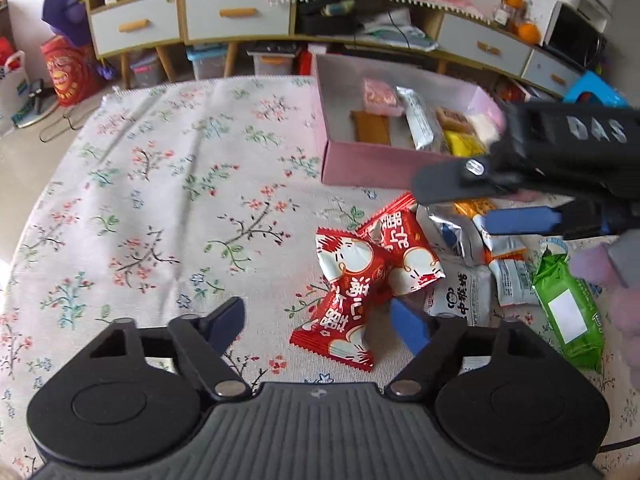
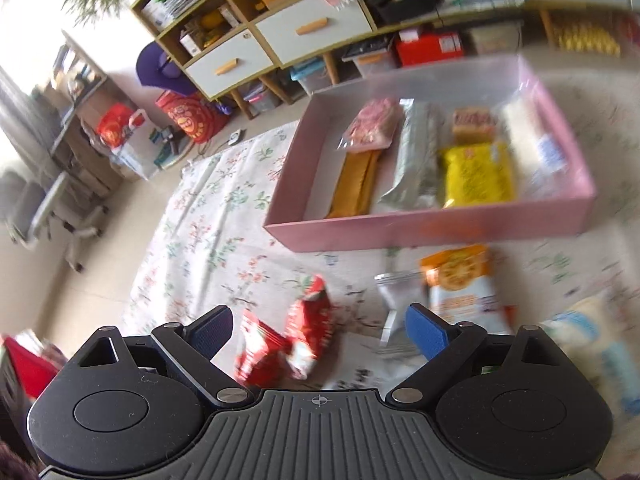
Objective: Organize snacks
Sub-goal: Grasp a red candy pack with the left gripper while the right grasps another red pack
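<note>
— Where are the snacks sitting?

— Some lie flat in the shallow pink cardboard box (image 2: 432, 226): a yellow packet (image 2: 478, 174), a silver foil sachet (image 2: 416, 160), a tan bar (image 2: 354, 184) and a pink pouch (image 2: 374, 122). The rest lie loose on the floral tablecloth (image 1: 160, 184) just before the box's near wall: three red-and-white candy wrappers (image 1: 360, 276), an orange-and-white packet (image 2: 460, 280) and a green packet (image 1: 570, 308).

— And the tongs?

— The left gripper (image 1: 320, 322) is spread wide over the nearest red wrapper, holding nothing. The right gripper (image 2: 320, 330) is likewise released, its blue pads (image 2: 426, 334) apart above the pile.

— Room to move?

— Plenty of bare cloth left of the pile, out to the table's far edge. The box's left half has open floor; its right side is filled up to the wall.
</note>
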`<state>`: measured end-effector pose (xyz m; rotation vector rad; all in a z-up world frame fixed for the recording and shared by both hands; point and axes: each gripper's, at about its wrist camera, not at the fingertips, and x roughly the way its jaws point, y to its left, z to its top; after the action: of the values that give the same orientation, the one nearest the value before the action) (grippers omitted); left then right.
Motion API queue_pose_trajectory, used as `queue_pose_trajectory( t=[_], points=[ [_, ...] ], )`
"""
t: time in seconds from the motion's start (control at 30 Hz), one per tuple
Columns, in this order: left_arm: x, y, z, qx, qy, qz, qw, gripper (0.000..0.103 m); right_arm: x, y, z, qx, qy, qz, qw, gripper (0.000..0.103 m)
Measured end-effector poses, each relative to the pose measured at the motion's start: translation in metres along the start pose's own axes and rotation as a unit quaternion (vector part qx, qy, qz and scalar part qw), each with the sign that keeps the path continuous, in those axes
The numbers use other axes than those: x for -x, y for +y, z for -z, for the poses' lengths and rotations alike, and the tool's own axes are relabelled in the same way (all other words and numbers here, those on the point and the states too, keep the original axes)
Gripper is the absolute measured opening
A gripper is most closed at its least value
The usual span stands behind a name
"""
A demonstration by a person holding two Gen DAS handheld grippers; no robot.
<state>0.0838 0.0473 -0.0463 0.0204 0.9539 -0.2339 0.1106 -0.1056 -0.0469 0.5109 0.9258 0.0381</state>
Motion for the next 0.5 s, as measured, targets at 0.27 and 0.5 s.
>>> queue_pose_trajectory(
  t=[0.27, 0.5],
  points=[
    [-0.007, 0.003, 0.001, 0.024, 0.021, 0.038, 0.9988, 0.043, -0.024, 0.007, -0.001, -0.026, 0.025, -0.007, 0.999, 0.047],
    [-0.006, 0.003, 0.0, 0.032, 0.028, 0.048, 0.9979, 0.029, -0.027, 0.006, 0.002, -0.036, 0.032, 0.009, 0.999, 0.03]
  ],
)
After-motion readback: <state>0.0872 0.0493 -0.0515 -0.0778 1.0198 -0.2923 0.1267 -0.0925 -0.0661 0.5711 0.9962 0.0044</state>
